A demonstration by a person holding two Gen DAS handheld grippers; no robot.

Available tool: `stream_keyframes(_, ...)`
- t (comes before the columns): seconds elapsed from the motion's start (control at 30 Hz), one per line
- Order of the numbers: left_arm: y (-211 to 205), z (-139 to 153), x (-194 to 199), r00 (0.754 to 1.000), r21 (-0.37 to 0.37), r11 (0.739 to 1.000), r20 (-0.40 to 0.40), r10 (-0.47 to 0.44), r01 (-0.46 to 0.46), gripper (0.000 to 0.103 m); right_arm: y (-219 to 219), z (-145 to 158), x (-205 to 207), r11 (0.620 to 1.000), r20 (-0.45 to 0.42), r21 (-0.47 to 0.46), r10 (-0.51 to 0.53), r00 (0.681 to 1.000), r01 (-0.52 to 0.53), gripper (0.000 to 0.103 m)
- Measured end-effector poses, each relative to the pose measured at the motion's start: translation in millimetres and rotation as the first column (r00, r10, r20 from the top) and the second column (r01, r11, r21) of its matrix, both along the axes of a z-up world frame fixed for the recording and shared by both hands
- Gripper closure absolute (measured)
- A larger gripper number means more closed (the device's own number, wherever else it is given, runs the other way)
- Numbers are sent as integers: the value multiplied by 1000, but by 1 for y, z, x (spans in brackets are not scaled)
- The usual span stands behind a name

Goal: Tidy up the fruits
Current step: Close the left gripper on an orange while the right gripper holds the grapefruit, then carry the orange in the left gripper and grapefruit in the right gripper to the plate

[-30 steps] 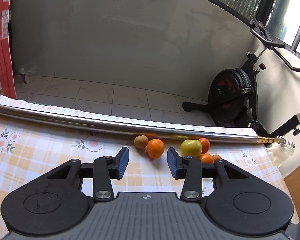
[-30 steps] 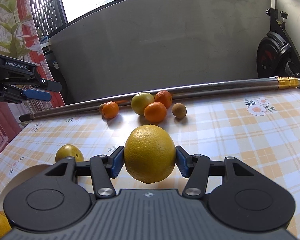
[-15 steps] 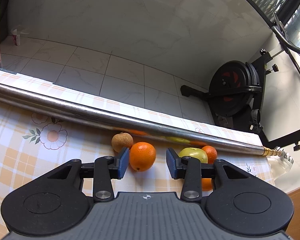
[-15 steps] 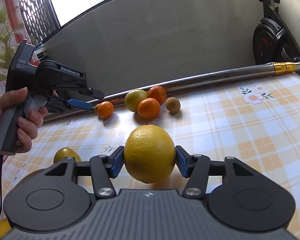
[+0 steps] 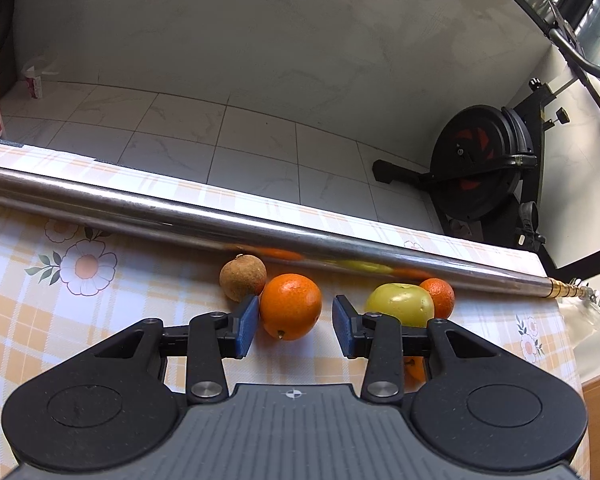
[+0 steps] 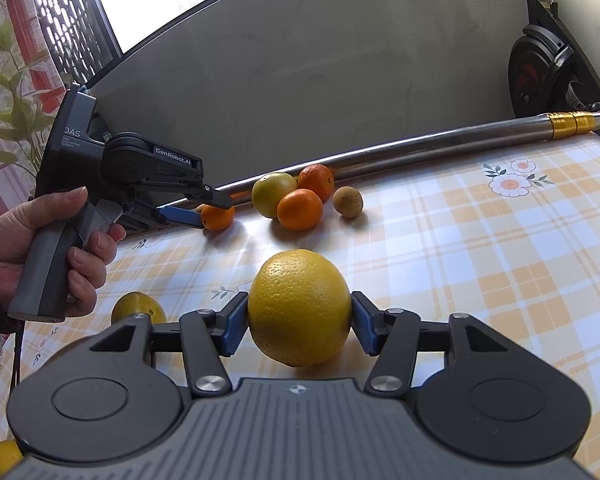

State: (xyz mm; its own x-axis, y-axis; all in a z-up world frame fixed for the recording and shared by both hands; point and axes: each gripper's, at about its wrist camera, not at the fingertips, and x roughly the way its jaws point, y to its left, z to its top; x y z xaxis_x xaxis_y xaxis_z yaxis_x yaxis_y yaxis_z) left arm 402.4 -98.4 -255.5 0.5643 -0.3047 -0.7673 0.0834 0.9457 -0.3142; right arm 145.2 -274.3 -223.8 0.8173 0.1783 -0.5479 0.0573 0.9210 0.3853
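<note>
In the right wrist view my right gripper (image 6: 300, 322) is shut on a big yellow citrus (image 6: 300, 312), held just above the checked tablecloth (image 6: 480, 264). My left gripper (image 5: 295, 330) stands open with a small orange (image 5: 290, 306) at the mouth of its jaws, close to the left pad and clear of the right pad. Beside it lie a brown round fruit (image 5: 243, 282), a yellow-green apple (image 5: 400, 304) and another orange (image 5: 440, 296). The right wrist view shows the left gripper (image 6: 214, 211) at that small orange (image 6: 220, 218), held by a hand (image 6: 28, 248).
A long steel pole (image 5: 180, 216) lies across the table's far edge behind the fruit. A lemon (image 6: 138, 308) sits near the right gripper's left finger, and a second brown fruit (image 6: 347, 201) is right of the cluster. An exercise bike (image 5: 480, 168) stands on the floor beyond.
My left gripper came forward and down toward the fruit cluster, bringing the small orange up to its jaws. The right gripper kept still with the yellow citrus in it.
</note>
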Motion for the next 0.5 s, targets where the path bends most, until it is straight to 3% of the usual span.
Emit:
stream_keyframes(0.1, -7, -1, 0, 1000, 22, 1000, 20, -7, 6, 68, 0, 0, 0, 1000, 2, 1, 1, 1000, -1, 46)
stream_keyframes(0.5, 8, 15, -28, 996, 39, 997, 45, -73, 71, 68, -2, 1, -6, 999, 16, 34, -9, 1000, 9, 46)
